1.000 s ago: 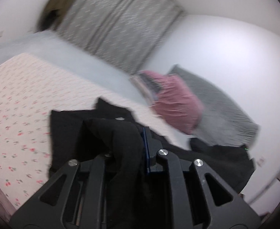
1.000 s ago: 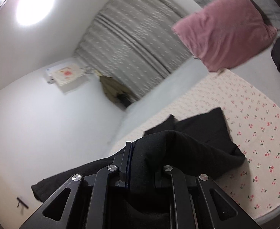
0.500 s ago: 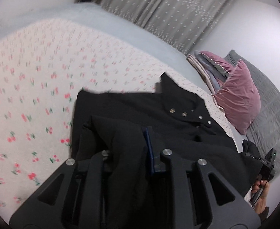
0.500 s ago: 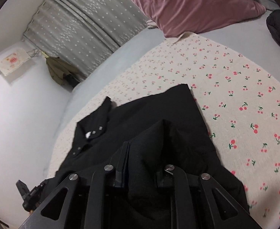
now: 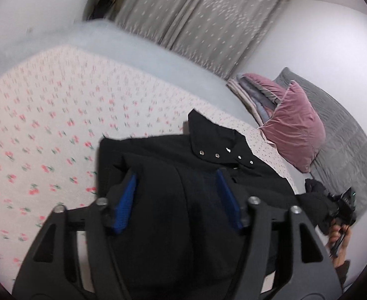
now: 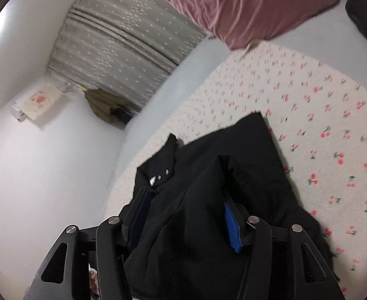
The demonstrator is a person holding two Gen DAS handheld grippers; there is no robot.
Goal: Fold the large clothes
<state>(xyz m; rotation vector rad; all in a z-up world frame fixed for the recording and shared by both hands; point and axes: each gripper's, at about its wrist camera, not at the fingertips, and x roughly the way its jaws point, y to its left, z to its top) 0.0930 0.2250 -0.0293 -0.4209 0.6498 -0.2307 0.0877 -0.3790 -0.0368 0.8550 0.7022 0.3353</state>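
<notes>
- Your left claw [image 5: 176, 195] has its two fingers wide apart. They have just been opening.
- Black cloth from the coat [image 5: 183, 155] lies between the left fingers, but the blue pads [image 5: 124, 205] do not press on it. There is a gap on each side.
- Your right claw [image 6: 185, 215] also has its fingers apart, and they too have just been opening.
- A fold of the same coat sits between the right fingers. It bunches up against the blue pad [image 6: 230, 227] on the right side, but nothing squeezes it.
- The coat is black and big. It lies on the bed [image 5: 46, 115], on the sheet with little red cherries.
- In the left view, the coat's collar with small silver snaps [image 5: 217, 155] is at the far end, away from your claw.
- The near part of the coat is folded up over the rest, right under both claws.
- A pink pillow [image 5: 293, 135] is at the far right of the bed in the left view, leaning on a grey pillow [image 5: 343, 145].
- A grey curtain [image 5: 195, 17] with small white dots hangs on the far wall.
- In the left view you can see your right hand [image 5: 338, 235] at the right edge, holding the other claw's black handle.
- The pictures are a bit blurry.
</notes>
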